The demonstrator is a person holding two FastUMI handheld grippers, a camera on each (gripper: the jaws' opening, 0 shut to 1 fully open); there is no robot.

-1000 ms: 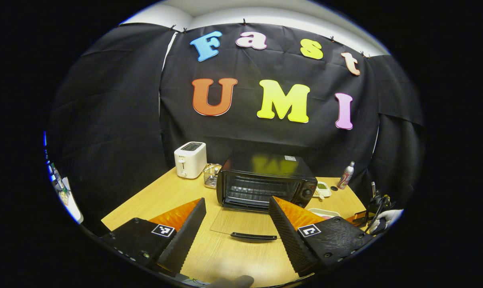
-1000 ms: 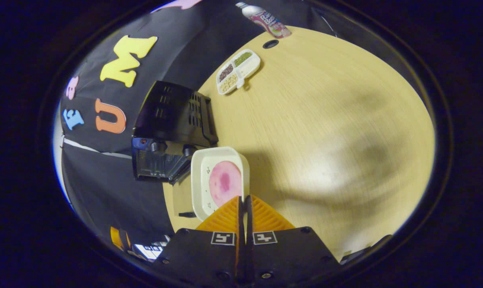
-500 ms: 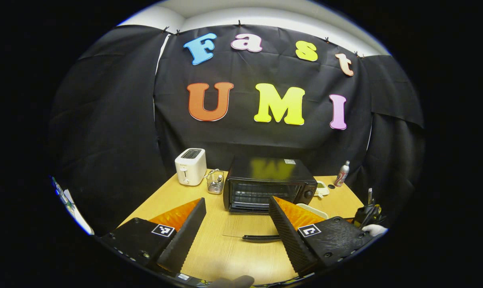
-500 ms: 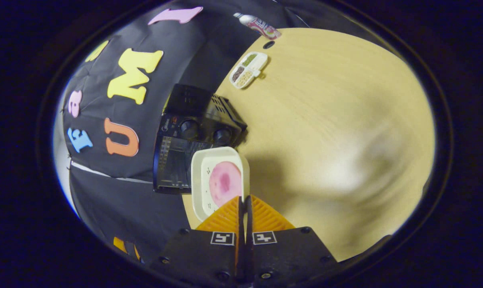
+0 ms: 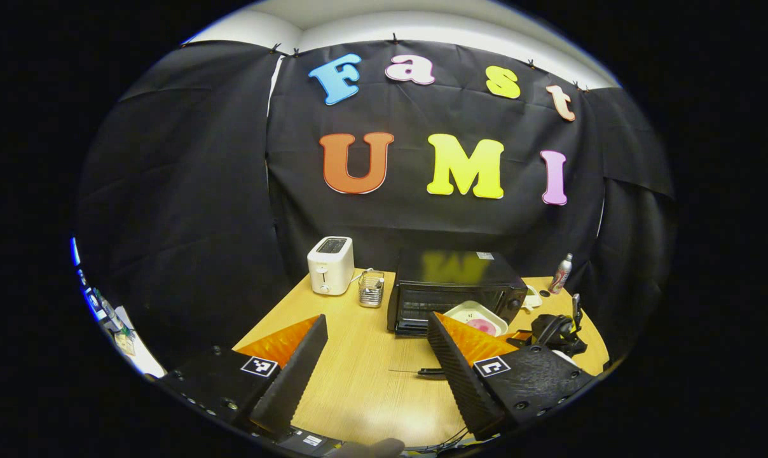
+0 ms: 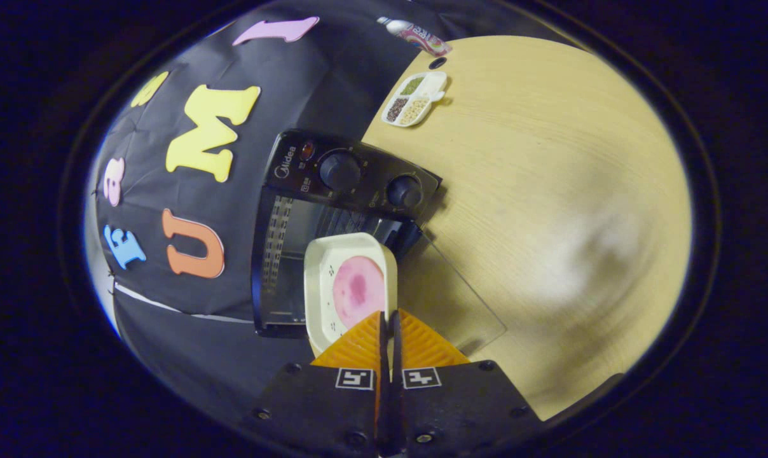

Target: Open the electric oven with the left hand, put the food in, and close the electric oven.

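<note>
The electric oven stands on the wooden table with its glass door folded down flat. The right gripper pinches the rim of a white tray holding a pink slice of food, held just in front of the oven's mouth. The left gripper hangs back over the table, fingers spread wide and empty. A white toaster stands well to the oven's left.

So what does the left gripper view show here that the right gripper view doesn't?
Left gripper view: a white toaster, a wire rack beside it, and the open left claw. Right gripper view: the right claw pinching the rim of the food tray. Both: the oven with its door down, the tray before its mouth, a bottle.
</note>
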